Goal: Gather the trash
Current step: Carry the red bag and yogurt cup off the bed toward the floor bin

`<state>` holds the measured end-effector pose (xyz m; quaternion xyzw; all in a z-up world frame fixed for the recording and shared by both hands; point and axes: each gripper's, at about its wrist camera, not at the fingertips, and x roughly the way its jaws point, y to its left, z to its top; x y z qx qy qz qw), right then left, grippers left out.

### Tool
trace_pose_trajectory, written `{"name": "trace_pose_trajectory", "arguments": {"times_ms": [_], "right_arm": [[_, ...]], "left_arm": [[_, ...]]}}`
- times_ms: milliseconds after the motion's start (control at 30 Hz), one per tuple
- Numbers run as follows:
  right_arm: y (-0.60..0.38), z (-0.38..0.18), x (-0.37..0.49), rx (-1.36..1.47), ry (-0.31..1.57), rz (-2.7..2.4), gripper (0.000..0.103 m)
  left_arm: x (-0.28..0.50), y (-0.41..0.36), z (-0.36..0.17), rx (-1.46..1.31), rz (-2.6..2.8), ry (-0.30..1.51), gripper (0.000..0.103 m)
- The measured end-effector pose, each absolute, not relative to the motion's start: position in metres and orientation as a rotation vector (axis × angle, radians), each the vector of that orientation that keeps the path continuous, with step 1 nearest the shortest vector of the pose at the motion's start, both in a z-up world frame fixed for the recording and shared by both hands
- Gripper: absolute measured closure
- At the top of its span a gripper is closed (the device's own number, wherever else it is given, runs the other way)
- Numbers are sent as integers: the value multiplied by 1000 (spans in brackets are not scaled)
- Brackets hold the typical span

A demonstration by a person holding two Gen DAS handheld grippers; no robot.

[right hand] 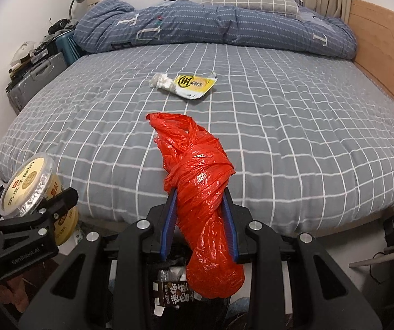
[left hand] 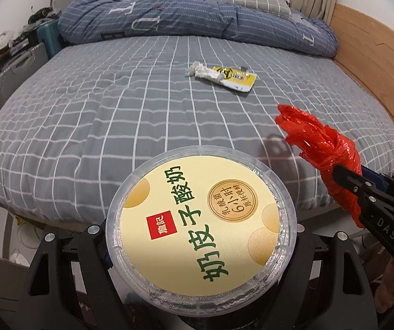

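Observation:
My left gripper (left hand: 201, 236) is shut on a round yogurt tub (left hand: 201, 220) with a cream lid and green lettering; the same tub (right hand: 29, 184) appears at the left of the right wrist view. My right gripper (right hand: 199, 200) is shut on a twisted red plastic bag (right hand: 199, 187), squeezed between its blue pads; the bag (left hand: 317, 137) also shows at the right of the left wrist view. Both grippers hover just off the near edge of the bed. A crumpled white tissue (right hand: 162, 80) and a yellow-and-white wrapper (right hand: 195, 85) lie mid-bed.
The bed (right hand: 279, 137) has a grey checked sheet, with a blue duvet (right hand: 224, 24) and a pillow bunched at the far end. A wooden bed frame (right hand: 383, 55) runs along the right. Suitcases (right hand: 37, 77) stand at the left. Below my right gripper lies packaging (right hand: 173, 291) with dark print.

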<state>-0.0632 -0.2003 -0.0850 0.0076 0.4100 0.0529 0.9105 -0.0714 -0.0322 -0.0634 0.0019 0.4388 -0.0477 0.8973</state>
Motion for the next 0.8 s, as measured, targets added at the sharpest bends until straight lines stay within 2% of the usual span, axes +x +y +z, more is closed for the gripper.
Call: {"name": "trace_pose_trajectory", "arguments": {"times_ms": [800], "right_arm": [[-185,-106,-138,3,924,124,73]], "left_arm": [[-138,-18,-83,-9,-61,1000,24]]}}
